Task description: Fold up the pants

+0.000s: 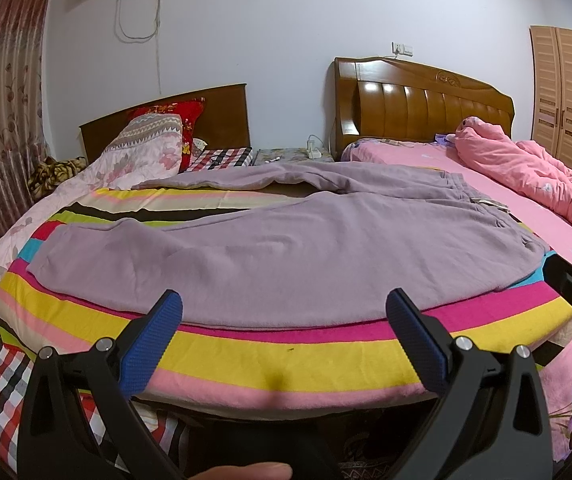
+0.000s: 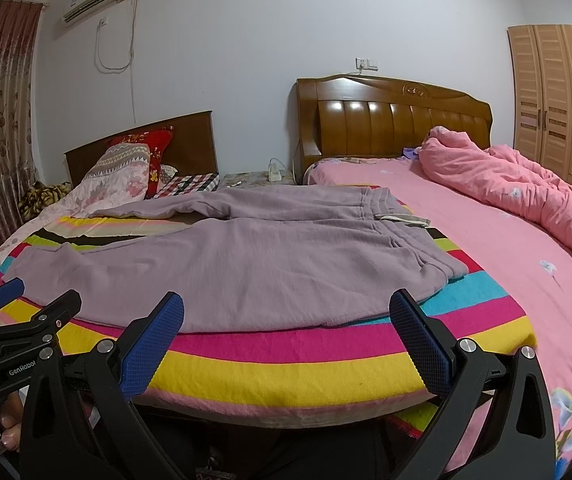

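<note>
Lining up both open tools on the near edge of the pants before the first fold.

My left hand-held gripper (image 1: 284, 334) and right hand-held gripper (image 2: 286, 334) both stand wide and hold nothing. The lilac pants (image 1: 286, 248) lie flat on the striped blanket (image 1: 286, 356), waistband right, legs left. I judge the fold goes best if I pinch only the near leg's edge, not the blanket, and carry it evenly over the far leg.
</note>
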A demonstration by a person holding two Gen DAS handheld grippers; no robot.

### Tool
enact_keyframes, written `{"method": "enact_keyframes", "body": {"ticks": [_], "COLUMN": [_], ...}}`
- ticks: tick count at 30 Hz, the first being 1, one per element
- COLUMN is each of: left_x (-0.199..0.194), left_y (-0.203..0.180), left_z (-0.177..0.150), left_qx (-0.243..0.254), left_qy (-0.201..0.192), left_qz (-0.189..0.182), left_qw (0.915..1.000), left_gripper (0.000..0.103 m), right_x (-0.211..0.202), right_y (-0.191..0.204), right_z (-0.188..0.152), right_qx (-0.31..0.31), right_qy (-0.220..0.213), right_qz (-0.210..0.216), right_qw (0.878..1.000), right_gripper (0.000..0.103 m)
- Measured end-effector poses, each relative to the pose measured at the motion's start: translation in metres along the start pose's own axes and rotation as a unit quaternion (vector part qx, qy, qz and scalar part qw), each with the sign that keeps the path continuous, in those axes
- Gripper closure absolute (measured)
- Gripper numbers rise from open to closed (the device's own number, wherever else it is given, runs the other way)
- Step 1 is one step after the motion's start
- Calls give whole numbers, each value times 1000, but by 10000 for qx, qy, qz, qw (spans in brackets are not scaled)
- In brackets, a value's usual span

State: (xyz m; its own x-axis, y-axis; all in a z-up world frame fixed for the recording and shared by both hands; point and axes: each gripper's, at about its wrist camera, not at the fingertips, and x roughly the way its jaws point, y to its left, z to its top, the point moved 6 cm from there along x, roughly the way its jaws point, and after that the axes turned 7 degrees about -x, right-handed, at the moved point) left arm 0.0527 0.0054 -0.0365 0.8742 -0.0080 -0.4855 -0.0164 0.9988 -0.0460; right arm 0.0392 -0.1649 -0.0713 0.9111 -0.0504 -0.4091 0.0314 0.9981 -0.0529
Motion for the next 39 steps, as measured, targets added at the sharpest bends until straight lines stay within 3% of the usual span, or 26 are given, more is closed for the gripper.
{"method": "enact_keyframes", "body": {"ticks": [13, 28, 39], "left_x": [4, 9, 31], "left_y": [12, -1, -15], "left_z": [-12, -7, 31], "left_qx": [-79, 111, 156], "left_qy": [209, 304, 272], "left_qz": [50, -14, -125], "left_qw": [9997, 9995, 9994], "left_gripper": [1, 1, 1], "right_x": [5, 9, 31], "right_y": [1, 2, -20], "right_z": [-9, -8, 31], "right_qx": [-55, -199, 269], "right_qy": [115, 126, -18], "right_qz": [-3, -34, -95], "right_qw": [9999, 9997, 9996], "right_gripper": [4, 4, 4]}}
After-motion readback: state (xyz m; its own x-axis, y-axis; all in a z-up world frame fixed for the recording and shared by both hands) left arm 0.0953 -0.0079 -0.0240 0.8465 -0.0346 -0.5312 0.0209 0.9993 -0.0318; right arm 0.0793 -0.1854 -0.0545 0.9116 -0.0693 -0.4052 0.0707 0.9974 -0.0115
